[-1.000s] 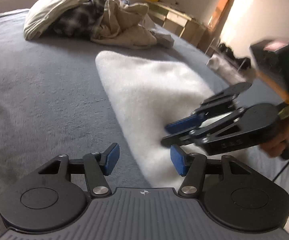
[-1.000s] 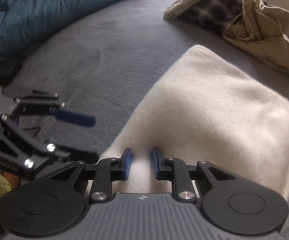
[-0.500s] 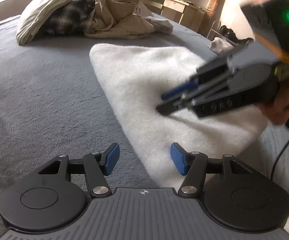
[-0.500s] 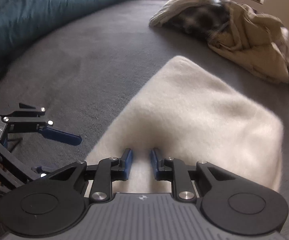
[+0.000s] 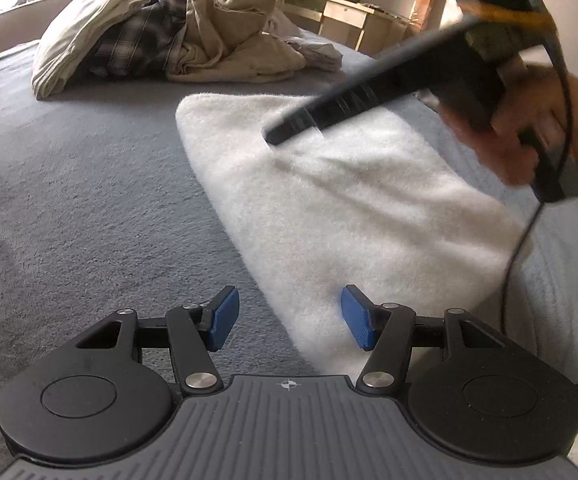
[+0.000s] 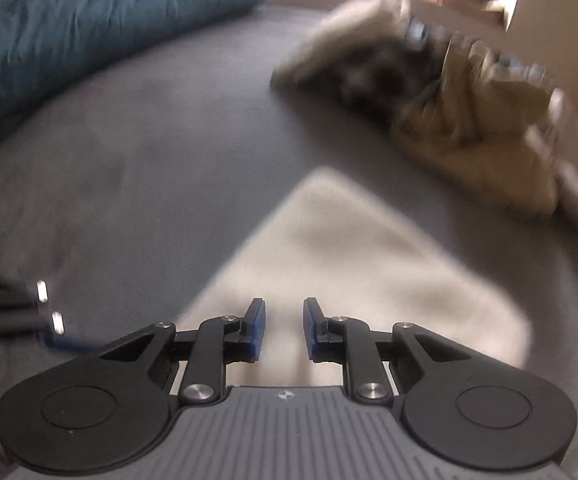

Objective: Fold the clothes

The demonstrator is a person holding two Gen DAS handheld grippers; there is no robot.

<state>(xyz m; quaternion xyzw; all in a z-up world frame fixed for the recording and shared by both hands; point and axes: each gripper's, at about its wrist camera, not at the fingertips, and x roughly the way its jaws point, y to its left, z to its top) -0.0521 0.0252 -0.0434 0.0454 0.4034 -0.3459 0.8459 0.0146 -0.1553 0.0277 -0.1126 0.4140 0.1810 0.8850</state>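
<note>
White fleece garment, grey bedcover, teal duvet, beige and plaid clothes pile

Folded garment lying flat on the bed. Behind the garment, heap of clothes on the same bed. Left of the garment, at the bed's edge, a duvet.

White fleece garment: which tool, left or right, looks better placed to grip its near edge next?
Probably the left tool: open, its fingers straddle the white fleece garment's near edge. The right tool is mid-panel.
</note>
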